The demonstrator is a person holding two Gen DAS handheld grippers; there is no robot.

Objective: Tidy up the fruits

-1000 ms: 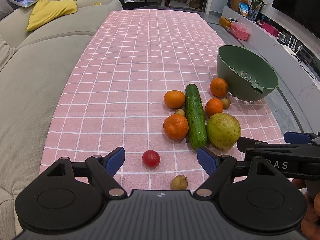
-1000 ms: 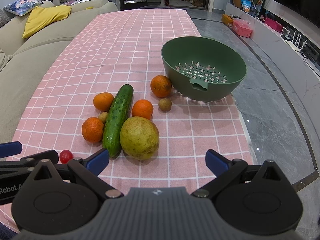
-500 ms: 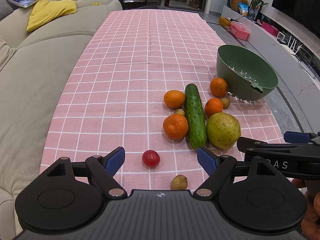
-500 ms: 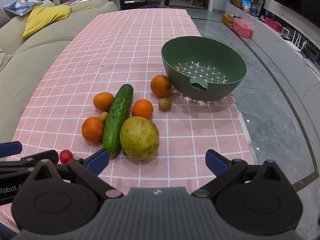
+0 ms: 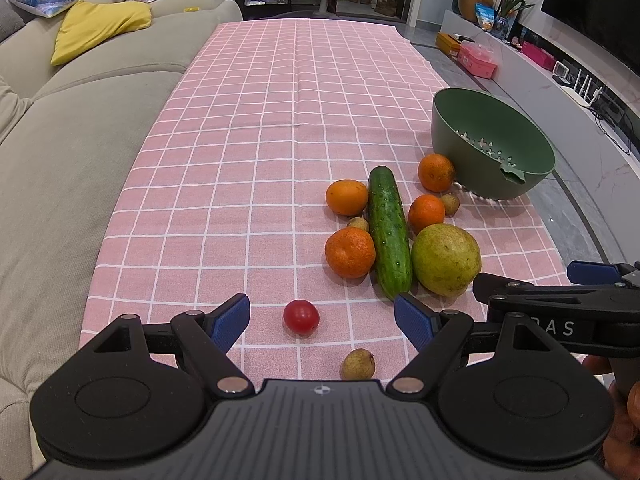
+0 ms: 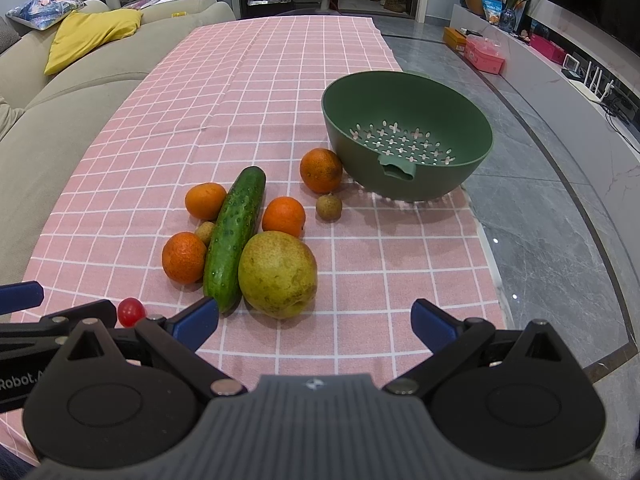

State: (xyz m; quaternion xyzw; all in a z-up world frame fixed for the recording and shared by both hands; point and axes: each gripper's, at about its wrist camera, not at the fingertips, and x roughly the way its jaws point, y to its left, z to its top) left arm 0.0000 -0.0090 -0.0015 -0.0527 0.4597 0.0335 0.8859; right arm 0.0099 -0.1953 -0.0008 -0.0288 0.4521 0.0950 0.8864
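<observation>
Now | L claw (image 5: 322, 318) wide, empty | R claw (image 6: 315, 318) wide, empty | fruit beside colander (image 6: 408, 120)

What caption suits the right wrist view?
Open right claw faces pear, cucumber and oranges beside an empty green colander.
</observation>
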